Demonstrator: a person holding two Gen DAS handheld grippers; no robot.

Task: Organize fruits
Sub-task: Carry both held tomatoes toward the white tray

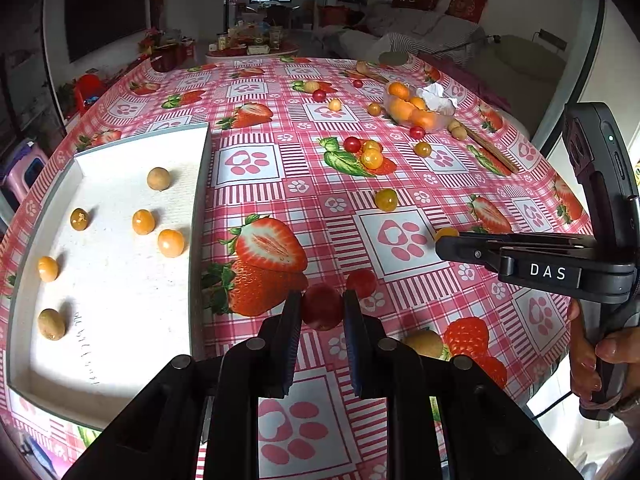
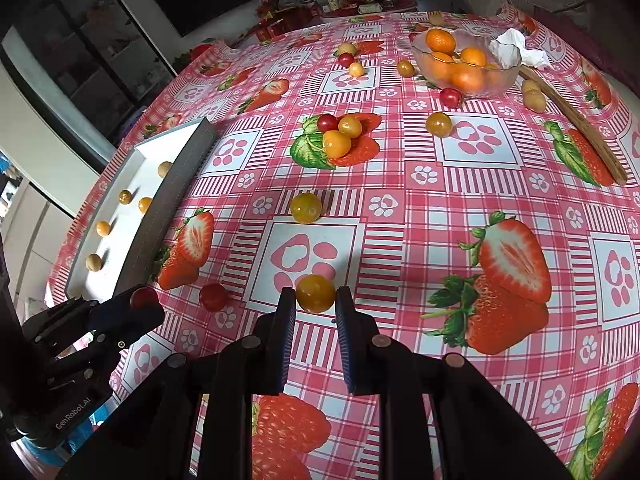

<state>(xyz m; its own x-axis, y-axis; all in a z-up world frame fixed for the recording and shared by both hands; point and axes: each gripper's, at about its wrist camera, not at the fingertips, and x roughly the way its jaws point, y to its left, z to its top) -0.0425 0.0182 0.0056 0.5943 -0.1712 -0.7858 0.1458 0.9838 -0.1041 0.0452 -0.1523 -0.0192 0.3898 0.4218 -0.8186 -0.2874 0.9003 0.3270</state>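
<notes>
My left gripper (image 1: pixel 322 308) is shut on a red cherry tomato (image 1: pixel 322 307), held just above the tablecloth; the right wrist view shows the same gripper (image 2: pixel 138 300) with that tomato (image 2: pixel 143 296) at lower left. My right gripper (image 2: pixel 316 300) is shut on a yellow cherry tomato (image 2: pixel 315 293); in the left wrist view that gripper (image 1: pixel 440 242) comes in from the right with the yellow tomato (image 1: pixel 446 233) at its tip. A white tray (image 1: pixel 120 148) on the left holds several yellow and tan fruits. A second red tomato (image 1: pixel 361 282) lies loose beside my left fingers.
A glass bowl (image 2: pixel 508 76) of oranges stands at the far right beside a crumpled tissue (image 2: pixel 516 50) and a wooden stick (image 2: pixel 580 128). Loose tomatoes lie in a cluster (image 2: pixel 338 134) mid-table, with a yellow one (image 2: pixel 306 208) nearer. A tan fruit (image 1: pixel 424 343) rests by my left gripper.
</notes>
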